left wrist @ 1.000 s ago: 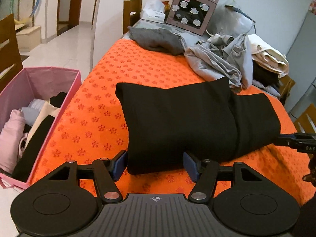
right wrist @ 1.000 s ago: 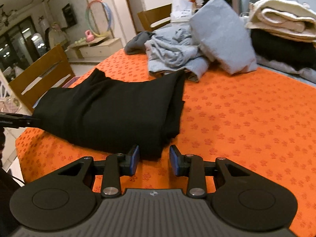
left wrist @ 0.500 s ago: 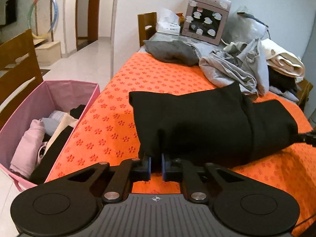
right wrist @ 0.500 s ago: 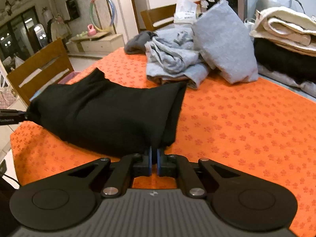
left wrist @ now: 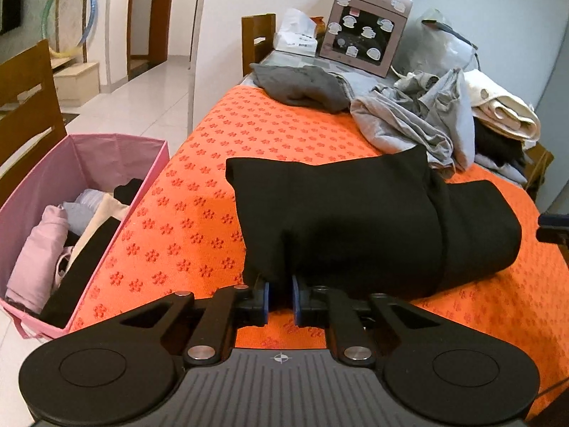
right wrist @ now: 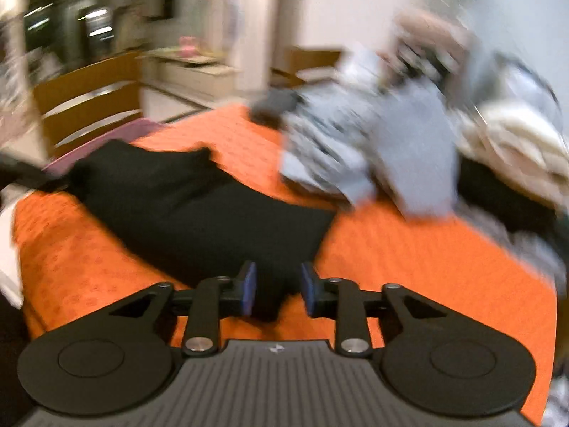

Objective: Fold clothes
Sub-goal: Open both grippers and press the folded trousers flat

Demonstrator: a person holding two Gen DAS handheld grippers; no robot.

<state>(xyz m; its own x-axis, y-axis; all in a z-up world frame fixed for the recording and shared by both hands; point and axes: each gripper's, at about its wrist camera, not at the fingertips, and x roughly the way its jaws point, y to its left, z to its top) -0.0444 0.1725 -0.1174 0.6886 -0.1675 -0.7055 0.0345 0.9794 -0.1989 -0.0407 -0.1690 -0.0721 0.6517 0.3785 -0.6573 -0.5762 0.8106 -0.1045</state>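
Observation:
A folded black garment (left wrist: 373,224) lies on the orange flower-print table cover (left wrist: 199,213). My left gripper (left wrist: 280,297) is shut on its near edge, with black cloth pinched between the blue pads. In the blurred right wrist view the same garment (right wrist: 199,213) lies ahead. My right gripper (right wrist: 278,291) stands partly open, with a corner of black cloth hanging loose between its fingers.
A pink fabric bin (left wrist: 71,213) with folded clothes sits left of the table. Grey clothes (left wrist: 409,121), a dark grey garment (left wrist: 302,85), cream and black folded items (left wrist: 501,117) and a pink toy oven (left wrist: 366,46) crowd the far end. Wooden chairs (left wrist: 25,106) stand around.
Both grippers closed on the black garment's edges half a second ago. Now the right gripper has opened partway and is moving fast, blurring its view. The left stays shut on the cloth.

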